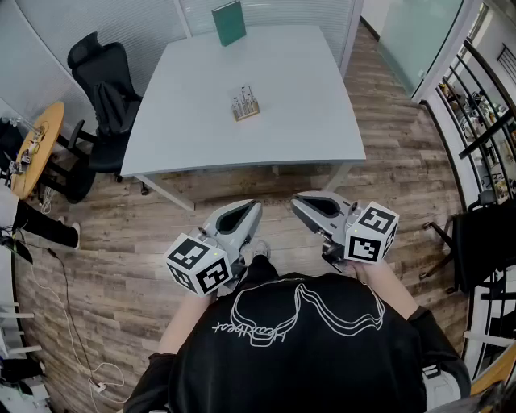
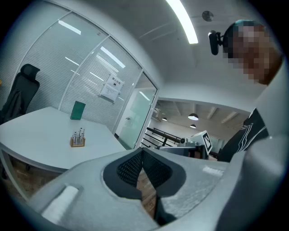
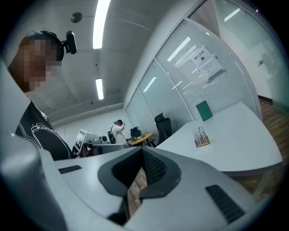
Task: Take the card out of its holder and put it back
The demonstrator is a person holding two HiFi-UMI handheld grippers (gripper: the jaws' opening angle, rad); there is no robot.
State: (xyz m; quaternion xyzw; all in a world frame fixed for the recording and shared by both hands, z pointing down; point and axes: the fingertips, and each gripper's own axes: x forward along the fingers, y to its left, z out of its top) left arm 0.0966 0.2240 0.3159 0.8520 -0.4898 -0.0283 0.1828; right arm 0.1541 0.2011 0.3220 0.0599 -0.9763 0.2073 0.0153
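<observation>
A small wooden holder [image 1: 245, 106] with thin upright pieces in it stands near the middle of the white table [image 1: 306, 121]; I cannot make out the card in it. The holder also shows small and far in the left gripper view [image 2: 77, 140] and the right gripper view [image 3: 202, 138]. Both grippers are held close to the person's chest, well short of the table, over the wooden floor. My left gripper [image 1: 255, 206] is shut, its dark pads [image 2: 128, 168] meeting with nothing between them. My right gripper [image 1: 296, 198] is also shut and empty, pads [image 3: 156, 168] together.
A green board [image 1: 229, 22] stands upright at the table's far edge. A black office chair [image 1: 103, 77] sits left of the table, with a round wooden table [image 1: 35, 147] beyond it. Railing and shelves [image 1: 484, 121] line the right. Another person [image 3: 118, 129] stands far off.
</observation>
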